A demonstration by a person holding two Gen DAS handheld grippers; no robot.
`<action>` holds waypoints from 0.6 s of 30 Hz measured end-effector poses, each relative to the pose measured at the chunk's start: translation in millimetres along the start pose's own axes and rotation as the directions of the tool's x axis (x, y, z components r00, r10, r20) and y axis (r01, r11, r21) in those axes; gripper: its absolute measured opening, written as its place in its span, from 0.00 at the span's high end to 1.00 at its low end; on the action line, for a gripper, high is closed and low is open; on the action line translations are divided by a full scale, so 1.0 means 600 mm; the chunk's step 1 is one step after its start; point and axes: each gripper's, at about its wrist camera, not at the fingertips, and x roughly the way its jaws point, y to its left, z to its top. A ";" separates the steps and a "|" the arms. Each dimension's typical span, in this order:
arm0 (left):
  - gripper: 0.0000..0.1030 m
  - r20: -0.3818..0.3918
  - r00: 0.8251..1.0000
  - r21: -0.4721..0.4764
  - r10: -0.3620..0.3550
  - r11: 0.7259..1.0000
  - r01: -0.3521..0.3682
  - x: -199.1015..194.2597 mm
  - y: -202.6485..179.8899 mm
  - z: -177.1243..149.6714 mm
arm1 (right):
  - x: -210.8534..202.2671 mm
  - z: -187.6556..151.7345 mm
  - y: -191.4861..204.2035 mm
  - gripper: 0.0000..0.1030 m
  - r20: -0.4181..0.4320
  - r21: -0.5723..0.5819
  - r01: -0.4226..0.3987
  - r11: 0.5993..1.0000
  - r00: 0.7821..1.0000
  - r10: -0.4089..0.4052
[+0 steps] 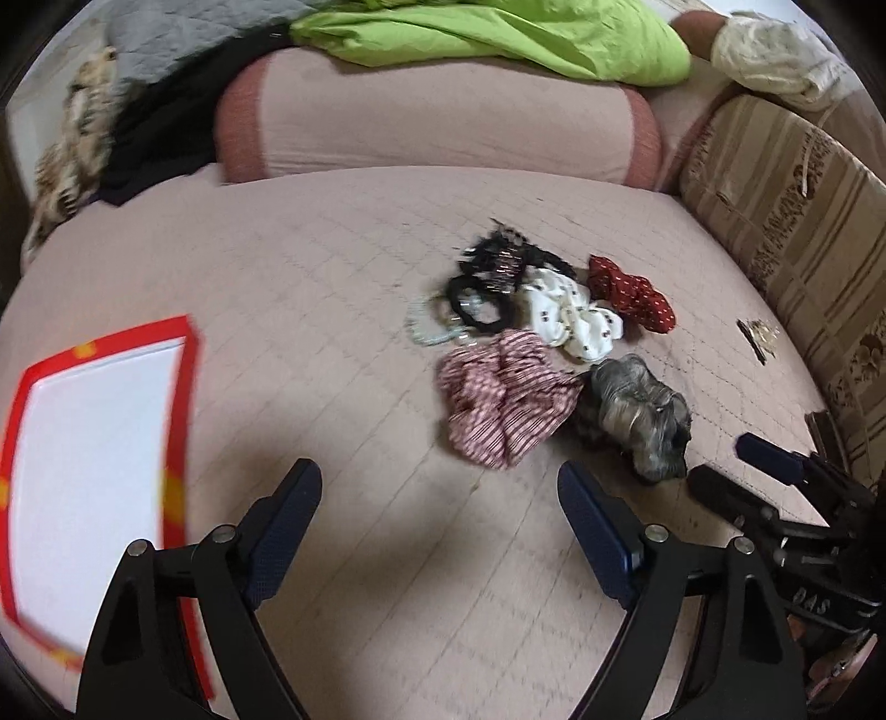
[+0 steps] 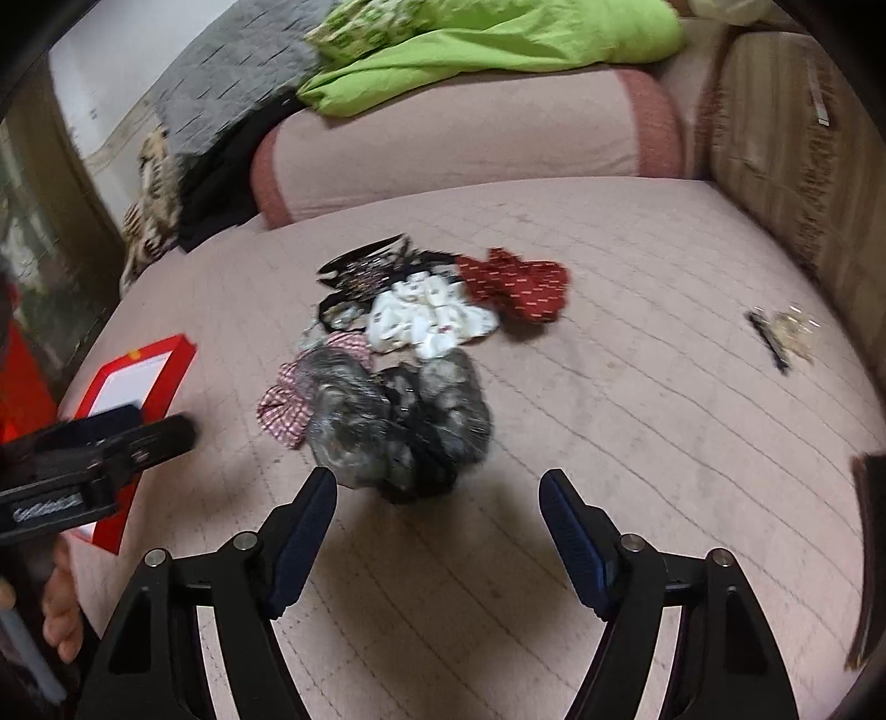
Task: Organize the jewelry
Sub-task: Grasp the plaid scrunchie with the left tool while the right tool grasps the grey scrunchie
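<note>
A heap of hair accessories lies on the pink mattress [image 1: 343,266]: a pink striped scrunchie [image 1: 501,401], a grey scrunchie [image 1: 637,415], a white dotted scrunchie [image 1: 570,313], a red scrunchie [image 1: 631,293], black hair ties [image 1: 476,302] and a black clip [image 1: 498,255]. My left gripper [image 1: 440,493] is open and empty, just short of the striped scrunchie. My right gripper [image 2: 437,495] is open and empty, right before the grey scrunchie [image 2: 398,421]. A red-rimmed white box [image 1: 94,459] lies at the left and also shows in the right wrist view [image 2: 138,382].
A small gold and black hair pin [image 2: 781,335] lies apart at the right. A pink bolster [image 1: 437,127], green cloth [image 1: 498,33] and grey quilt [image 2: 232,83] are at the back. A patterned cushion [image 1: 786,221] borders the right side.
</note>
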 end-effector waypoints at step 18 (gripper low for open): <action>0.87 -0.144 0.973 -0.014 -0.181 0.983 0.181 0.150 -0.014 0.046 | 0.106 0.029 -0.009 0.73 -0.115 0.052 -0.133 0.990 0.984 0.138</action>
